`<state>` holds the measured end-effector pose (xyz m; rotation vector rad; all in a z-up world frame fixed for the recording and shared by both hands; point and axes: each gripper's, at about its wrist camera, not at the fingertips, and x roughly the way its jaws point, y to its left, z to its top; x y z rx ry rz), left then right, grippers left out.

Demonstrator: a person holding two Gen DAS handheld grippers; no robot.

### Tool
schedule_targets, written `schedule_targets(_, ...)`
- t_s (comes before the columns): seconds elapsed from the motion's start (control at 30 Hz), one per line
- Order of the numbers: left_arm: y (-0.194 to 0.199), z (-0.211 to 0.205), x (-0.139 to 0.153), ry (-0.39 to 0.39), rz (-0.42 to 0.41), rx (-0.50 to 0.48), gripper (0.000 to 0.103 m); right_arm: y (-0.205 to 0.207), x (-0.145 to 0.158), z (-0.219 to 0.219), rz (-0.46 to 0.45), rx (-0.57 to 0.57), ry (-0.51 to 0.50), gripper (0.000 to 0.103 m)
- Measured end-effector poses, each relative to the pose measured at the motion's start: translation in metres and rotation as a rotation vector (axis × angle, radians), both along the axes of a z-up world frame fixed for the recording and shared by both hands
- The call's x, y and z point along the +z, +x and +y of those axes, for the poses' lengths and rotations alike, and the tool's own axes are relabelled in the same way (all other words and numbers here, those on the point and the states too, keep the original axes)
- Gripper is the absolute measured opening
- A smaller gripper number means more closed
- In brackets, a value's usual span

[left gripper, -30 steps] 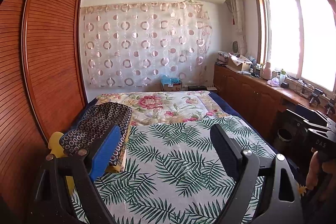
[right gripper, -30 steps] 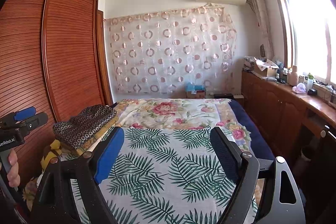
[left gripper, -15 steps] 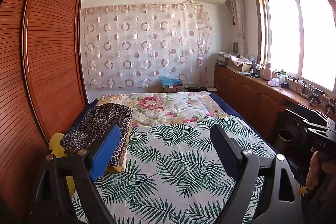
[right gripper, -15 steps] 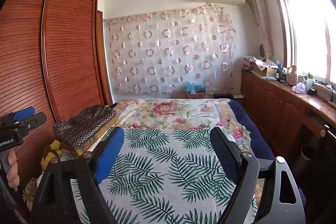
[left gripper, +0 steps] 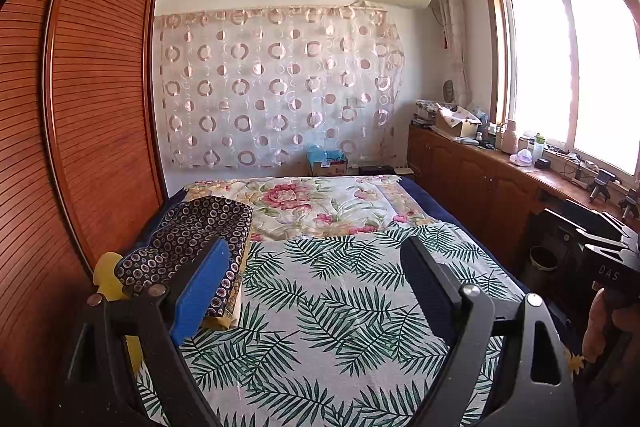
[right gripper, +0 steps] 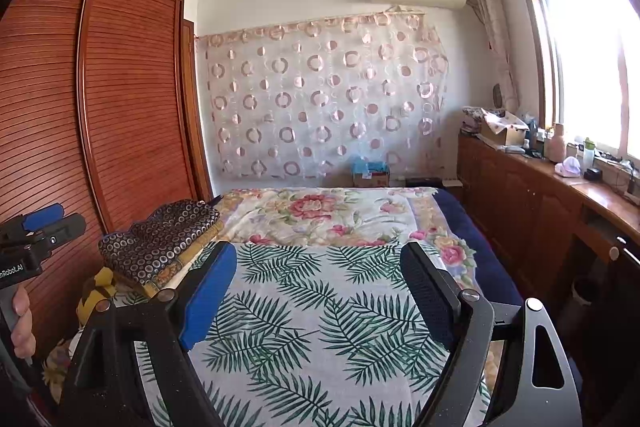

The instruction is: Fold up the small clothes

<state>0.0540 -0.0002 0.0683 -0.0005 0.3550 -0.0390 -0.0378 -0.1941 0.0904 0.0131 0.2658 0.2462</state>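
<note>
Left wrist view
- left gripper (left gripper: 316, 283): jaws spread wide, nothing between them, held above the bed (left gripper: 460, 227)
- clothes: dark ring-patterned pile (left gripper: 188, 243) on the bed's left edge by the wardrobe (left gripper: 92, 115), lying folded flat, stacked on a yellowish piece
- direction: pile is ahead-left of the tool, right behind the blue finger pad (left gripper: 200, 291); long axis runs away from the camera, along the bed edge
- leaf-print sheet (left gripper: 340, 307): spread flat on the bed straight ahead, between the jaws' line of sight
- right gripper body: at the frame's right edge, hand (left gripper: 600, 327) on its handle
- writing: "DAS" on that black body

Right wrist view
- right gripper (right gripper: 316, 287): jaws wide apart, empty, over the leaf-print sheet
- clothes: same pile, well off to the left, far side of the blue pad
- left gripper body: far left, hand (right gripper: 22, 323) on handle
- writing: "nRobot.AI", start cut off by the frame

Judgement
- nearer tool: left gripper, pile sits on its side
- stage: unclear; pile already lies folded, fits a finished stack or a stack waiting while more gets folded
</note>
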Motion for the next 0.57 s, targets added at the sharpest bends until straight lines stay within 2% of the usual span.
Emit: schedule_targets(0.57,-0.0012,0.002,-0.0004,-0.003,-0.004,0.0,0.088,0.0019,-0.0007,-0.0023,-0.004,0.006,-0.001,0.085)
